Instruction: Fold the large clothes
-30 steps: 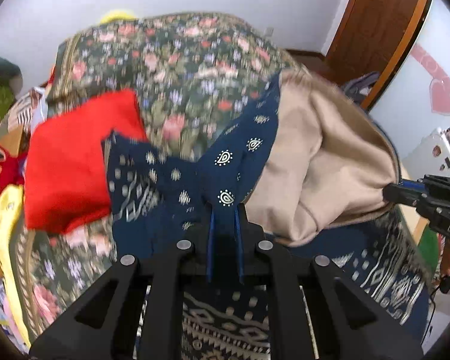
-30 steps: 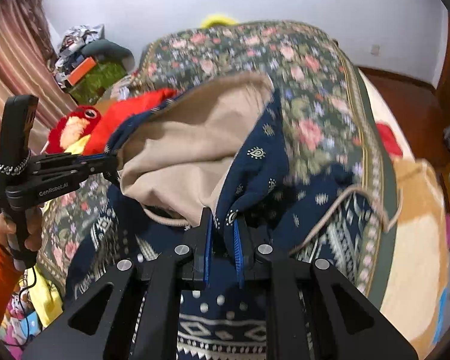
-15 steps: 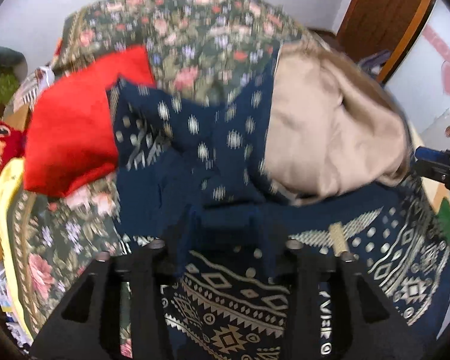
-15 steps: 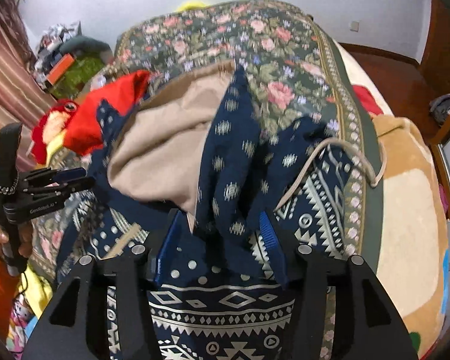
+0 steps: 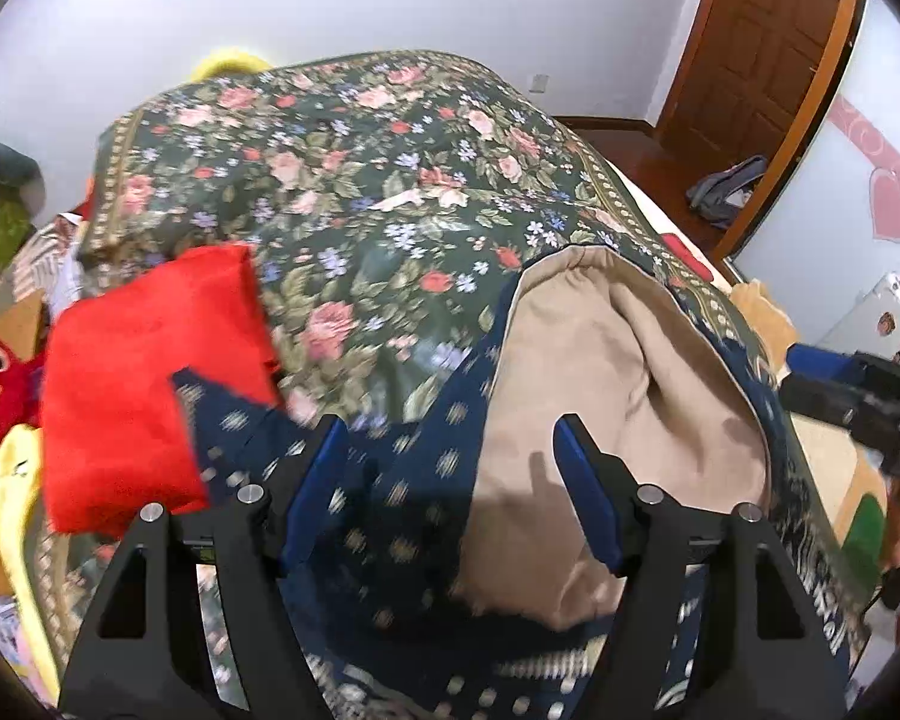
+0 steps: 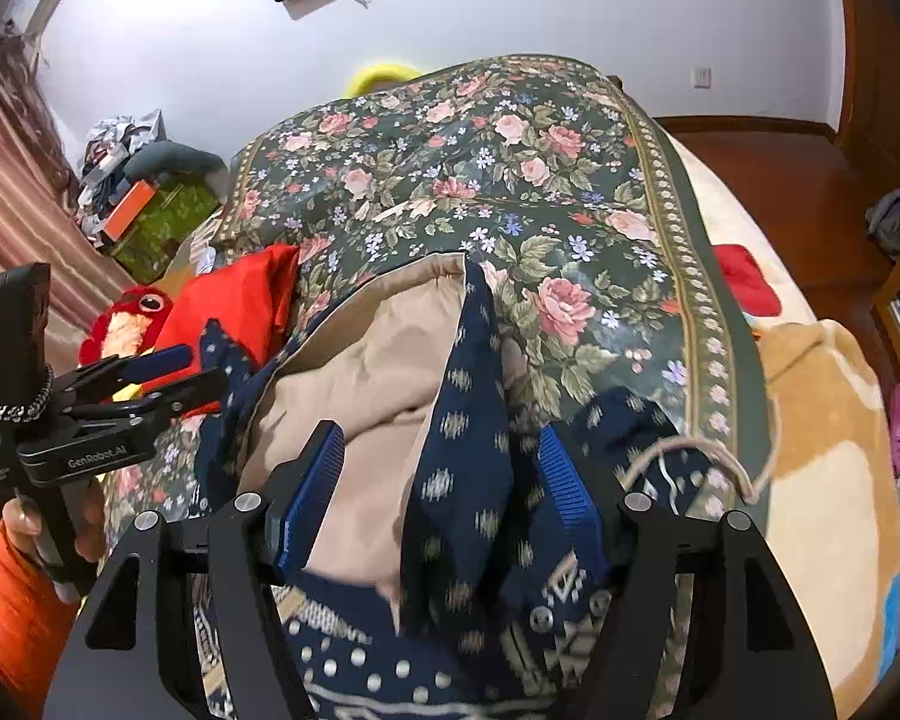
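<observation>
A bed covered with a dark green floral bedspread (image 5: pixel 354 192) fills the room's middle, with a pale wall behind it and a brown wooden door (image 5: pixel 768 60) at the far right. On the near end of the bedspread lies the navy patterned garment (image 6: pixel 462 420), its beige lining (image 5: pixel 606 396) turned up and showing. In the right wrist view a cream drawstring (image 6: pixel 720 462) loops over the garment's right edge. A folded red cloth (image 5: pixel 144 378) rests on the bed at the left, touching the garment's far left corner, and a red plush toy (image 6: pixel 132 324) sits just beyond it off the bed's left side.

The left gripper (image 5: pixel 450 480) hovers over the garment with its blue pads (image 5: pixel 312 492) spread wide apart and nothing between them; it is released. The right gripper (image 6: pixel 438 492) is likewise spread open above the fabric, a raised navy fold standing between its pads (image 6: pixel 564 498); whether the fold touches them cannot be told.
</observation>
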`<state>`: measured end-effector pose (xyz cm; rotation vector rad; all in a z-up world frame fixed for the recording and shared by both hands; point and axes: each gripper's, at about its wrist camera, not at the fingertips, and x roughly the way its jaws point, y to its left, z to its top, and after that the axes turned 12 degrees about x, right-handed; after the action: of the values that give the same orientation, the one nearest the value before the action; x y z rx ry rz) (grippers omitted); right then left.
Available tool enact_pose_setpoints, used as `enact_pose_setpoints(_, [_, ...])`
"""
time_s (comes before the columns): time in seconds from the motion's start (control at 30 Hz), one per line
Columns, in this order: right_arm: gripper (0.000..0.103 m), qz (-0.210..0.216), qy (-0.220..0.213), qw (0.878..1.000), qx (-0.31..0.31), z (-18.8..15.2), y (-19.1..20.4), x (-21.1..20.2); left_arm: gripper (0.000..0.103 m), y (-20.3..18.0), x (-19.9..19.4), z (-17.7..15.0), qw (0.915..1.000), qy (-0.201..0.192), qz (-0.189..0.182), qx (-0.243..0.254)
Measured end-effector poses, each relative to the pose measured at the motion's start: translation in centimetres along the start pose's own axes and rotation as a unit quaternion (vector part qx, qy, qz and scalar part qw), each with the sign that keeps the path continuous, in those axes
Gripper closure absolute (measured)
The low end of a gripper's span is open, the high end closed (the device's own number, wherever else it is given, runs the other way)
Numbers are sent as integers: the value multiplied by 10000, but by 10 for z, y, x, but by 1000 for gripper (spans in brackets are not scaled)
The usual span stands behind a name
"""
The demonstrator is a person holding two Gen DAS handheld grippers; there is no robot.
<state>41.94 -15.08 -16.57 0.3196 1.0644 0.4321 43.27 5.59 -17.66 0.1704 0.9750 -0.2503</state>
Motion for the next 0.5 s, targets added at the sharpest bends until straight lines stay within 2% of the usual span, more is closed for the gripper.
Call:
enact_pose_setpoints(0.23, [39,146,292,9988,369,15,-17,43,35,3,65,19,9988,361,-296,-118])
enact_pose_setpoints(0.3, [39,218,369,9982,416,17,-20,53,44,2,75,19,9988,345,-321,-104])
enact_pose_setpoints(0.37, [41,303,431,9972,539,20,-24,61,60,2,83,20,9982,322,-485,-154])
enact_pose_setpoints(0.4, [44,341,472,9964,611,22,-26,65,64,3,86,20,9976,312,-580,-203])
enact_pose_setpoints(0.47, [73,376,565,9955,656,23,-27,71,84,4,88,19,9966,312,-705,-305])
enact_pose_setpoints(0.5, [79,398,624,9952,647,24,-25,73,89,5,88,19,9961,309,-752,-348])
